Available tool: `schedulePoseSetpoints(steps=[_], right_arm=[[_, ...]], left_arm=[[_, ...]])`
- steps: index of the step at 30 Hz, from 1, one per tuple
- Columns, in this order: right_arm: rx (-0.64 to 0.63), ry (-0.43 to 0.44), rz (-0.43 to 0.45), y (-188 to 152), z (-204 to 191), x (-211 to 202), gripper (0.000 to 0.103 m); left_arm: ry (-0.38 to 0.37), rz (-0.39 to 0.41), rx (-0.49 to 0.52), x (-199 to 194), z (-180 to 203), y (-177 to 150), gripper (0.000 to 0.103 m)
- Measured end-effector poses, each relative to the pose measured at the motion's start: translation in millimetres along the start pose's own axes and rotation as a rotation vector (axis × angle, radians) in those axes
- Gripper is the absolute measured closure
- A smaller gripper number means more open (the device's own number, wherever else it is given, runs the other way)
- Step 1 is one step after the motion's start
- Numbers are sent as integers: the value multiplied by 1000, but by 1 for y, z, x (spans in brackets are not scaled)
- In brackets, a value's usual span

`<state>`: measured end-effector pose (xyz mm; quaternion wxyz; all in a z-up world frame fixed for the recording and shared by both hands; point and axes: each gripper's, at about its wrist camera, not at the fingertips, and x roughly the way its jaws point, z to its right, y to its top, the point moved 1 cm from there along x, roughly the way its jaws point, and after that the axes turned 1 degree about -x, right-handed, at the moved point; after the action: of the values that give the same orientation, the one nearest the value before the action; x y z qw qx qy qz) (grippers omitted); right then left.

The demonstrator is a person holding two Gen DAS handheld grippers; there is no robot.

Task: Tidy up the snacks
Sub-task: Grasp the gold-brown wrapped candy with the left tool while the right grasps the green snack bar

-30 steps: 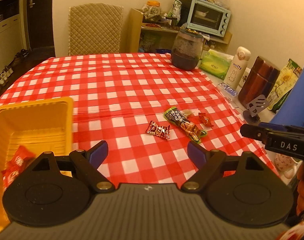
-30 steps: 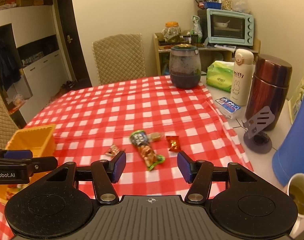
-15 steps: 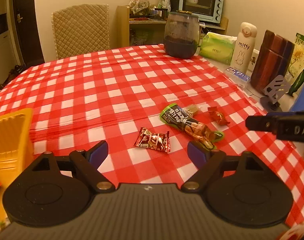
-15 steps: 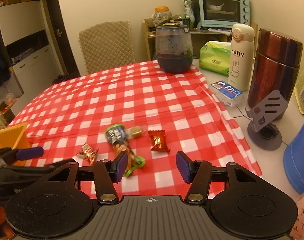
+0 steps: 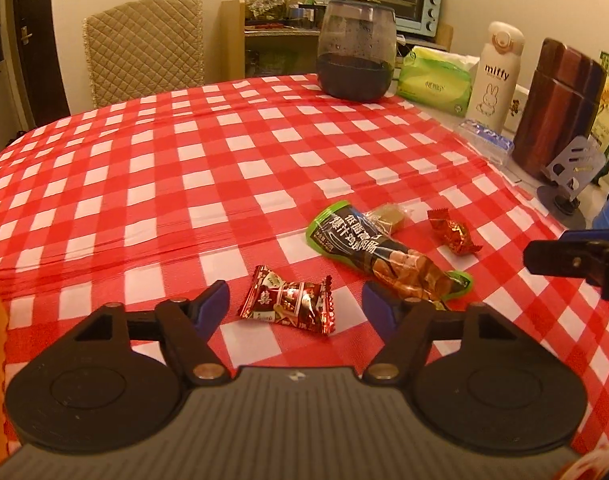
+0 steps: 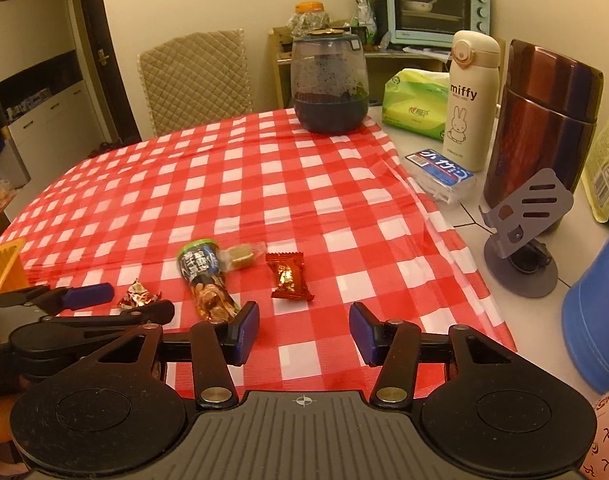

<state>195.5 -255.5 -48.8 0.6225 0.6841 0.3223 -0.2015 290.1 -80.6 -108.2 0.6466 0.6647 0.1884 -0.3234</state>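
My left gripper [image 5: 296, 306] is open and low over the checked tablecloth, with a dark red wrapped candy [image 5: 288, 300] lying between its fingertips. A long green-ended snack pack [image 5: 380, 252], a small tan sweet [image 5: 388, 216] and an orange-red wrapped candy [image 5: 452, 232] lie just beyond it. My right gripper [image 6: 304, 332] is open and empty, with the orange-red candy [image 6: 288, 276] just ahead of it and the snack pack [image 6: 208, 280] to its left. The left gripper [image 6: 84, 304] shows at the left by the red candy [image 6: 138, 298]. The yellow bin's edge [image 6: 2, 266] is at the far left.
A dark glass jar [image 6: 330, 84], green tissue pack [image 6: 416, 108], miffy bottle [image 6: 470, 96], brown flask [image 6: 544, 128], phone stand [image 6: 524, 232] and blue jug [image 6: 596, 312] stand along the right side. A padded chair [image 5: 144, 48] is at the far end.
My left gripper has swung right from the yellow bin and come down around the dark red candy. My right gripper has moved forward and lower towards the orange-red candy.
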Motion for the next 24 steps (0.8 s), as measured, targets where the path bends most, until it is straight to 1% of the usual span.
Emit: schedulePoseSetpoints(steps=[1,2,4,6,10,15,19,22,24], right_arm=[[-1,-1,-1,0,0,1,52],[-3,0,-2,-1,-1,1,52],[-7,5,1,-1,-2,2,52],[-18,7,7,1,-4,2,52],[-63,37,25,4,-11,7,52],[-165,110,38,8,-31,20,52],[-228,144,9,9,-47,41,52],[-260,160,-26,8,-55,60,53],[-274,166,-47,6,-58,69,57]], left_arm=[[1,-5,5,2,0,0,40],[4,-13,6,5,0,0,46],[13,-11,13,5,0,-1,54],[18,-9,22,2,-1,-3,67],[27,-13,-25,-11,-8,-8,69],[39,-2,-103,-38,-19,-17,69],[43,4,-133,-61,-24,-24,70],[45,9,-134,-75,-25,-26,70],[41,10,-138,-82,-26,-26,70]])
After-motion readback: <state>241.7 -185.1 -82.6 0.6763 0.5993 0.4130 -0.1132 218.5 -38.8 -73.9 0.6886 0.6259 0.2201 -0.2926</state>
